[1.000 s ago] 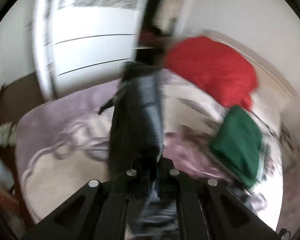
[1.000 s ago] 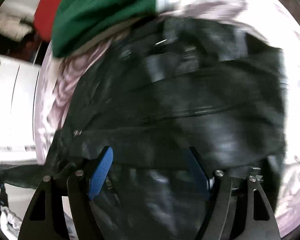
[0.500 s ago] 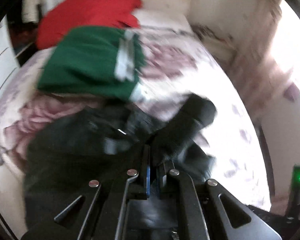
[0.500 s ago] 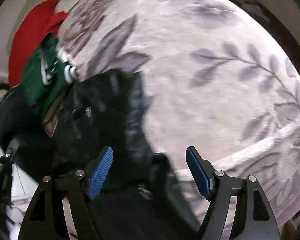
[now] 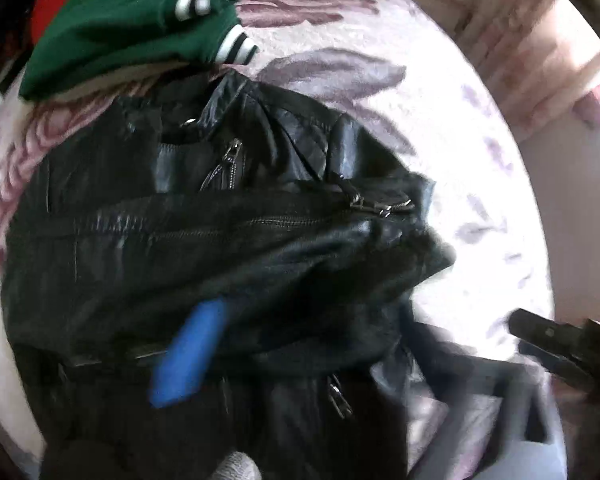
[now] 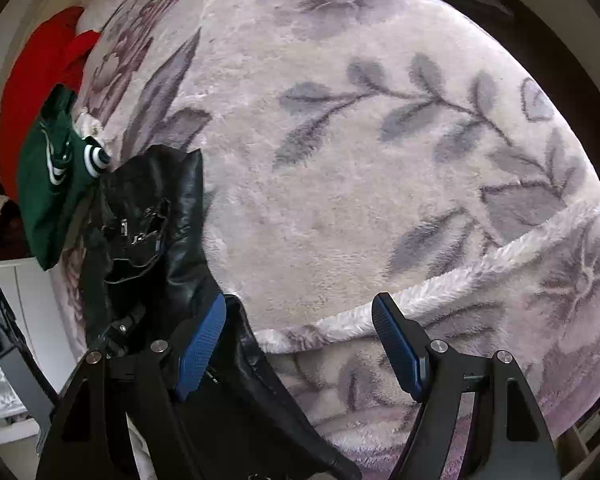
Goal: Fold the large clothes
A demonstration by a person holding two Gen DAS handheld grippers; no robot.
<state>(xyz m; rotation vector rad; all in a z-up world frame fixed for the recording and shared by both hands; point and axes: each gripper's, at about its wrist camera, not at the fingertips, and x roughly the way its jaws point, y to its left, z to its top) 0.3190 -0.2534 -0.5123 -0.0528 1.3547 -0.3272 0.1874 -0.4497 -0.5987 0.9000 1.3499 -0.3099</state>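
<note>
While the black leather jacket [image 5: 204, 248] lies bunched on the floral blanket [image 6: 360, 168], it fills most of the left wrist view, directly ahead of the left gripper [image 5: 228, 356]. One blue pad [image 5: 188, 356] of that gripper shows, blurred, lying against the leather; the other finger is hidden by the jacket, so I cannot tell whether the tongs are parted or clamped. Zippers and collar sit further ahead of the pad. Green jacket with white stripes [image 5: 132, 16] lies beyond the black one, far ahead and to the left, touching its top edge. Red item behind the green one, mostly cut off.

Right gripper [image 6: 300, 344] has its tongs spread wide, nothing between them, only blanket ahead. Left blue pad [image 6: 202, 348] sits just beside the jacket's edge [image 6: 156, 232], which runs ahead-left of it and under it. Green jacket [image 6: 48, 184] is further ahead-left, red cloth [image 6: 36, 92] beyond that. Blanket's folded hem runs across just ahead of the right fingertip.
</note>
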